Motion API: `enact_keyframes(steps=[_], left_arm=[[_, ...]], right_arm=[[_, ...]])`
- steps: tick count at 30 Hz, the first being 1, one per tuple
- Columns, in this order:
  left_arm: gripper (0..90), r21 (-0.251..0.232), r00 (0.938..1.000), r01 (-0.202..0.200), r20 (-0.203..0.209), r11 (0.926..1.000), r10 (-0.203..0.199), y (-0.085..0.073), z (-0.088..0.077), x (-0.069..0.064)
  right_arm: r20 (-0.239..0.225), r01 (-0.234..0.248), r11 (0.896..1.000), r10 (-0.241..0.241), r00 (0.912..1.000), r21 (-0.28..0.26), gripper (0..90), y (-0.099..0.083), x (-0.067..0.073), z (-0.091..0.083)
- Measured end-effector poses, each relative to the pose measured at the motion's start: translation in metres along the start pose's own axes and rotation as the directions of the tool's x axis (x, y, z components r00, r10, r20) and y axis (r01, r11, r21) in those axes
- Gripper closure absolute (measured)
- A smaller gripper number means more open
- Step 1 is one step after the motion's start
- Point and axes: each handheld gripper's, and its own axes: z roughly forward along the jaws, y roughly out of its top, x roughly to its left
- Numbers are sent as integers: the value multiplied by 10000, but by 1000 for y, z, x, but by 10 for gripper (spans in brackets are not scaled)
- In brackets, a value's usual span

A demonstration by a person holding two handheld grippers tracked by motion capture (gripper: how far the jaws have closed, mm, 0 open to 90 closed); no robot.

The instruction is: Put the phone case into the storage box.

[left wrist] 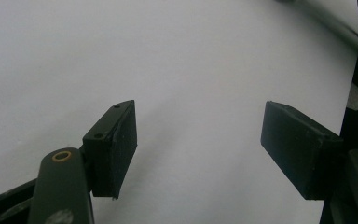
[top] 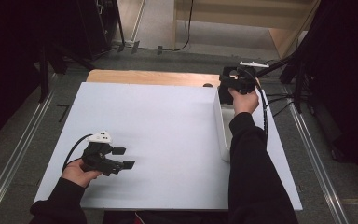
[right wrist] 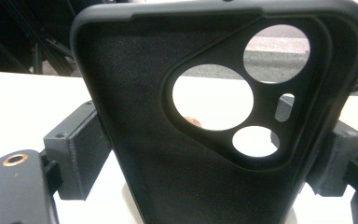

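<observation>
A black phone case (right wrist: 135, 93) with camera cut-outs stands upright between the two jaws, inner side facing the camera, and my right gripper (right wrist: 209, 158) is shut on its edges. In the high view the right gripper (top: 233, 81) holds the case (top: 225, 91) at the far end of a long white tray (top: 222, 135) on the table's right side. My left gripper (top: 123, 157) hovers low over the near left of the white table top (top: 168, 121). It is open, and the left gripper (left wrist: 198, 140) has nothing but bare white surface between its pads.
A strip of wooden table (top: 149, 77) shows beyond the white top. Dark stands and cables (top: 279, 100) crowd the floor to the right and at the back left. A metal rail (top: 14, 158) runs along the floor to the left.
</observation>
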Motion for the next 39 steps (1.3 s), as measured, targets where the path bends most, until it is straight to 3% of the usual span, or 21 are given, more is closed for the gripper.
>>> enact_keyframes(steps=[14, 17, 22, 27, 30, 39], left_arm=[[268, -13, 10000, -16, -20, 10000, 16, 0, 0, 0], [268, 12, 10000, -24, -13, 10000, 24, 0, 0, 0], [268, -48, 10000, -53, -37, 10000, 53, 0, 0, 0], [268, -61, 10000, -41, -32, 10000, 41, 0, 0, -1], [268, 19, 10000, -92, 4, 10000, 92, 0, 0, 0], [268, 49, 10000, -54, -5, 10000, 54, 1, 1, 0]], right_arm=[[99, -66, 9982, 60, 9999, 594, 120, -5, 1, 7], [149, 181, 9961, -195, 9997, 866, 118, -5, 3, 8], [194, -25, 9949, 5, 9998, 1005, 111, -4, 2, 7], [159, -33, 9931, 15, 9999, 1171, 80, -2, 0, 8], [245, 180, 9916, -213, 9995, 1283, 5, -1, 0, 8], [-3, 317, 9903, -320, 9995, 1353, 5, 4, 2, 8]])
